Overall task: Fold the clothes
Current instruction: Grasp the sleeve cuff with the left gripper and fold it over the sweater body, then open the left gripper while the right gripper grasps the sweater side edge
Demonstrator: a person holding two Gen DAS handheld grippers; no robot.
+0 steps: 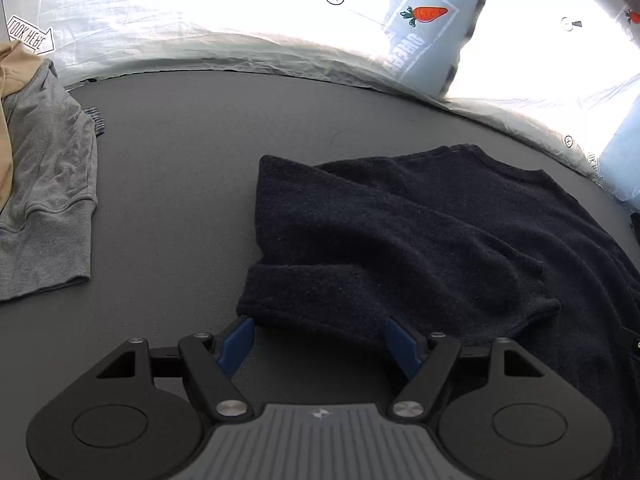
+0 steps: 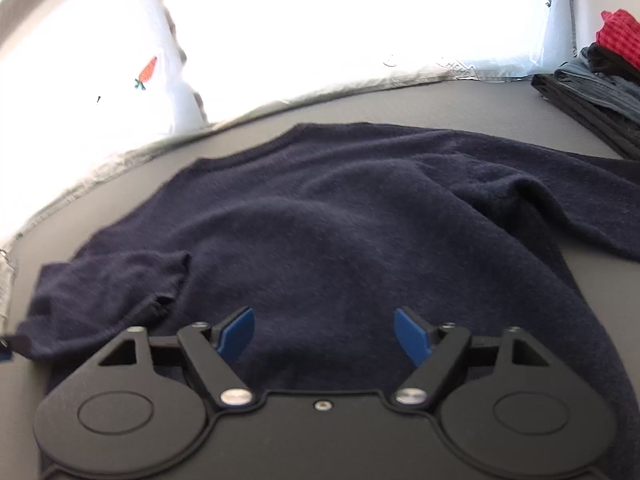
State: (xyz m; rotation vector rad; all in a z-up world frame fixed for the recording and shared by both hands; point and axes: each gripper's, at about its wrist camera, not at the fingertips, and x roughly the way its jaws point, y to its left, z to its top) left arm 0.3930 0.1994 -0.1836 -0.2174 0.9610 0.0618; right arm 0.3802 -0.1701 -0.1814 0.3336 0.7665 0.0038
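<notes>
A dark navy sweater (image 1: 420, 232) lies spread on the grey table (image 1: 180, 184), one sleeve folded across its near left edge. My left gripper (image 1: 320, 340) is open and empty, its blue fingers just short of that folded sleeve's edge. In the right wrist view the same sweater (image 2: 340, 220) fills the middle, with a sleeve stretched to the right and a folded cuff at the left. My right gripper (image 2: 324, 332) is open and empty, low over the sweater's body.
A grey garment (image 1: 48, 200) over a tan one (image 1: 12, 80) lies at the table's left. A stack of folded clothes (image 2: 592, 96) with a red piece on top sits at the far right. White printed bedding (image 1: 240, 20) borders the table's far edge.
</notes>
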